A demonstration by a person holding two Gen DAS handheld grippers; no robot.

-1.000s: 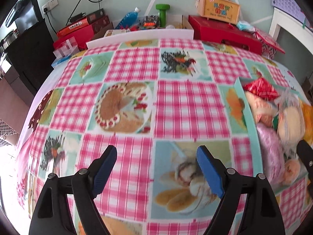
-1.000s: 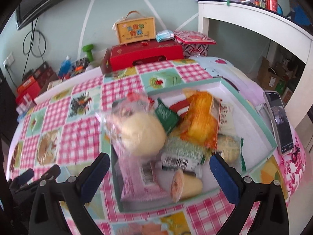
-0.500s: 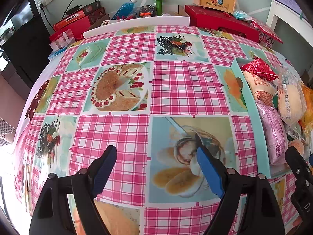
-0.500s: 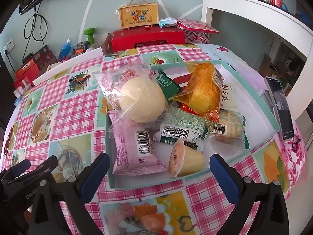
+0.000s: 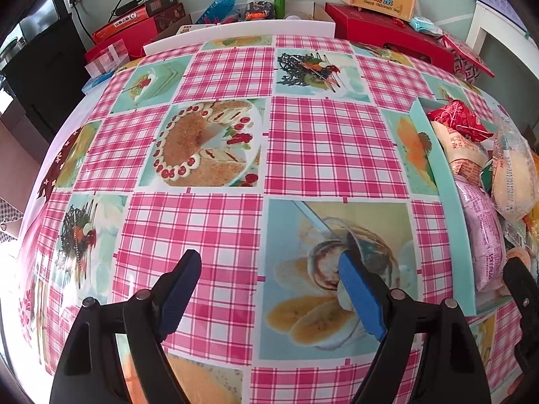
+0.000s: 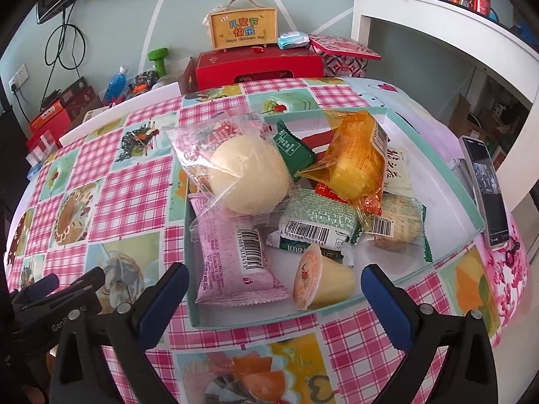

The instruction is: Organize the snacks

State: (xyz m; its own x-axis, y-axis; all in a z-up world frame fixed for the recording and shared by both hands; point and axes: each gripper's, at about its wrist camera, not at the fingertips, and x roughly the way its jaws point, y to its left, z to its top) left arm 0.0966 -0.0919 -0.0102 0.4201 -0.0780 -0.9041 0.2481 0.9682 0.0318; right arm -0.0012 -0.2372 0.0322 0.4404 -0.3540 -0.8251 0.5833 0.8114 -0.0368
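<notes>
Pink checked tablecloth point(image 5: 235, 235) | snacks heaped in teal tray point(image 6: 438, 262) | pink packet point(image 6: 232, 262) lies lengthwise just ahead of right gripper point(image 6: 269, 289), jaws wide, empty | left gripper point(image 5: 269, 279) wide, empty, farther off.

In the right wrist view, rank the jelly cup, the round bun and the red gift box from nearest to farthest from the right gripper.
1. Jelly cup: front of the tray, just ahead of the right gripper.
2. Round bun: on the pile, left.
3. Red gift box: beyond the table.

One tray point(image 6: 438, 165) holds about nine wrapped snacks point(image 6: 249, 175) and one jelly cup point(image 6: 320, 282). Two grippers point(image 6: 273, 299) point(image 5: 269, 289), one phone point(image 6: 488, 195), one dumbbell point(image 6: 158, 59), one bottle point(image 6: 114, 84).
</notes>
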